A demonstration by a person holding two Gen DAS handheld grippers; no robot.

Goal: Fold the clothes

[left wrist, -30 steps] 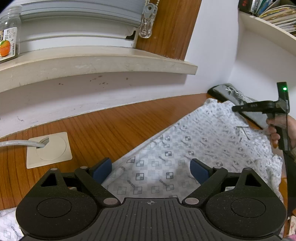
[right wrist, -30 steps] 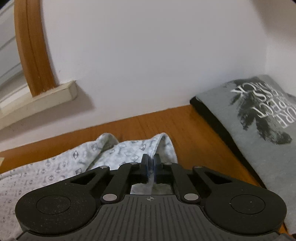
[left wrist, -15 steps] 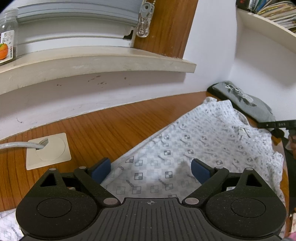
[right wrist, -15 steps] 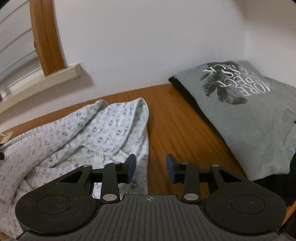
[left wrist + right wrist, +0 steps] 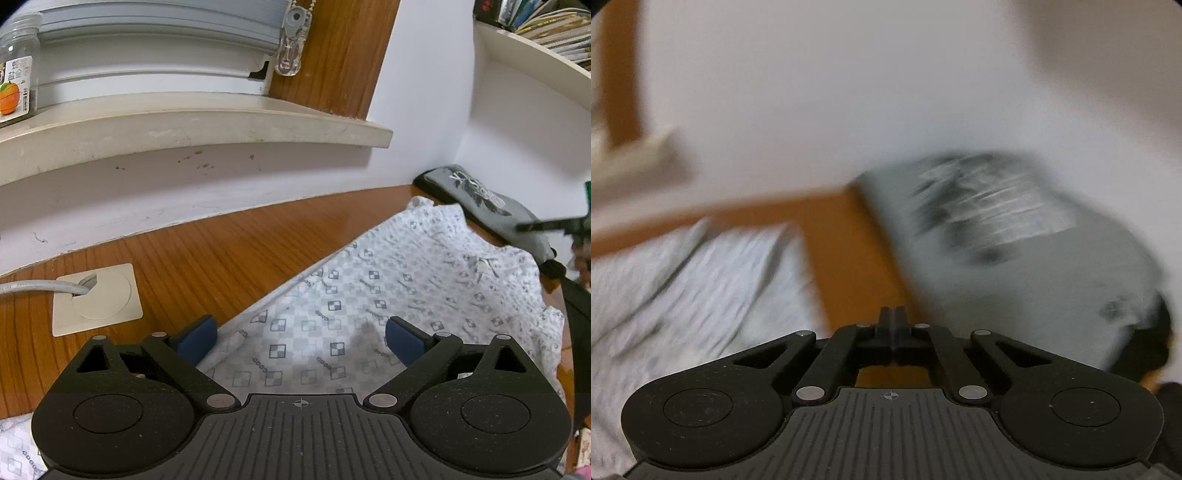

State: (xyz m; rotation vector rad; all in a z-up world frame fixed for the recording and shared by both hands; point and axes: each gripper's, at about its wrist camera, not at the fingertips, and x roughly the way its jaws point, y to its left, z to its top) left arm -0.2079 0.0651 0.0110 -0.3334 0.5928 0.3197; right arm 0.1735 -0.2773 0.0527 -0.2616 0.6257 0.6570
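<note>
The left gripper (image 5: 301, 338) is over the white checked-print cloth garment (image 5: 424, 284); its jaws are spread wide and opening, pads off the fabric. The garment lies on the brown wooden table (image 5: 207, 258). The right gripper (image 5: 893, 317) has its jaws together, empty, above bare table. Beyond lies a folded grey printed T-shirt (image 5: 1015, 258).

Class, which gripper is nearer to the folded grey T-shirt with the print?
Right. The right gripper, shut and empty, hovers over bare desk right beside the grey T-shirt. The left gripper, opening, sits over the patterned white garment, with the T-shirt far beyond it.
</note>
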